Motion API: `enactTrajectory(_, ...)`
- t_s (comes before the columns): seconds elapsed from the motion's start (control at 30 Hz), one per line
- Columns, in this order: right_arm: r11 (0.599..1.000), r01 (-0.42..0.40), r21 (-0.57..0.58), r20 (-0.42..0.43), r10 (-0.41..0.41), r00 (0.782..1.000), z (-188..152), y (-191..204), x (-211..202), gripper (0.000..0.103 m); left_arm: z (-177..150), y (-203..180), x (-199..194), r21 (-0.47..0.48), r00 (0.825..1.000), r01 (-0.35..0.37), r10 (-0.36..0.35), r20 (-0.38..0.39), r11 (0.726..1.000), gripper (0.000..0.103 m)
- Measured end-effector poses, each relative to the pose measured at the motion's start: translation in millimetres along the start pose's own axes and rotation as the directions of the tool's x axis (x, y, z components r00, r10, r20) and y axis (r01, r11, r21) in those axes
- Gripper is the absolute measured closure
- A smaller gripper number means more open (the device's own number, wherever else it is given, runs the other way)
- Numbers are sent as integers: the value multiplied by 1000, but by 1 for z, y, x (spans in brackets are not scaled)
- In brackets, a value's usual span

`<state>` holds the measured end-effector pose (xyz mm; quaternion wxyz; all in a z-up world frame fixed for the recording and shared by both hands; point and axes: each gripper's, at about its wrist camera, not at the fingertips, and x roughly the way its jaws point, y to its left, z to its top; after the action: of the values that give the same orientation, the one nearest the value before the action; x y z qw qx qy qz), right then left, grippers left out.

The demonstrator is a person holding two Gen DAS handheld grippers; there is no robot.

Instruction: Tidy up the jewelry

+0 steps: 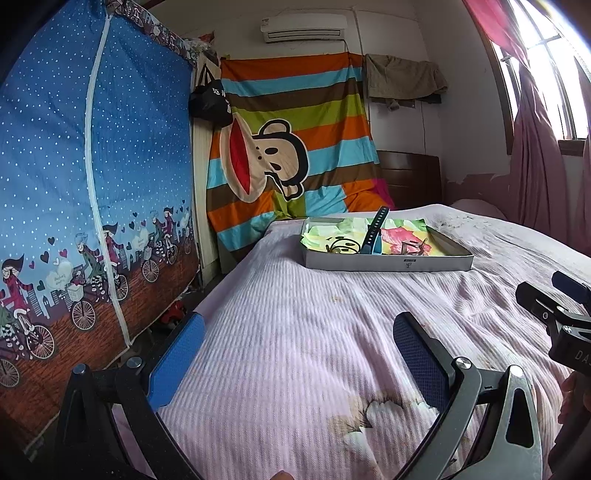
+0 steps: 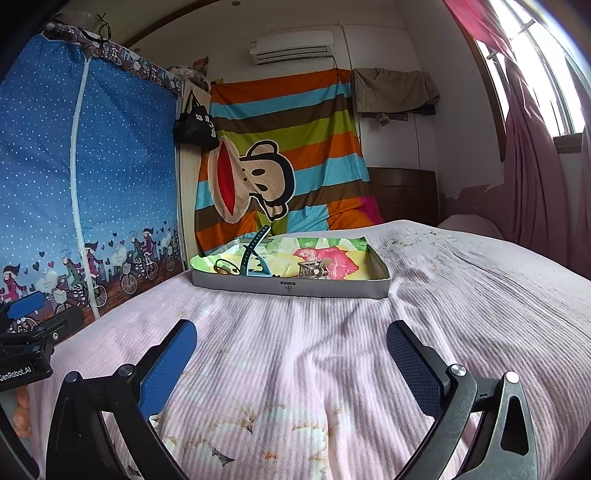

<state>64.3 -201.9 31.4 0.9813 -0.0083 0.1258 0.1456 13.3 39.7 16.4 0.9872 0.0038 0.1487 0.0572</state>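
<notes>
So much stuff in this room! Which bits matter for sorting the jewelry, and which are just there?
For the job: shallow tray, blue wristband, dark ring-shaped piece, brownish trinket, left gripper, right gripper.

Just there: monkey blanket, black bag, air conditioner, pink curtain.

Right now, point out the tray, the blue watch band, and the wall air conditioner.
tray (image 2: 291,287): right wrist view, on its grey front wall.
blue watch band (image 2: 254,246): right wrist view, on the raised dark strap.
wall air conditioner (image 1: 303,26): left wrist view, on its white front panel.
</notes>
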Motion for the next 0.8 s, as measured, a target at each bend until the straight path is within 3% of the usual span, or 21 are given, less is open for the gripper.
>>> enactTrajectory(0.8,1000,0,-1,-1,0,1000,0,1,0,0,1,1,0,1,1000,0,0,6,1000,3)
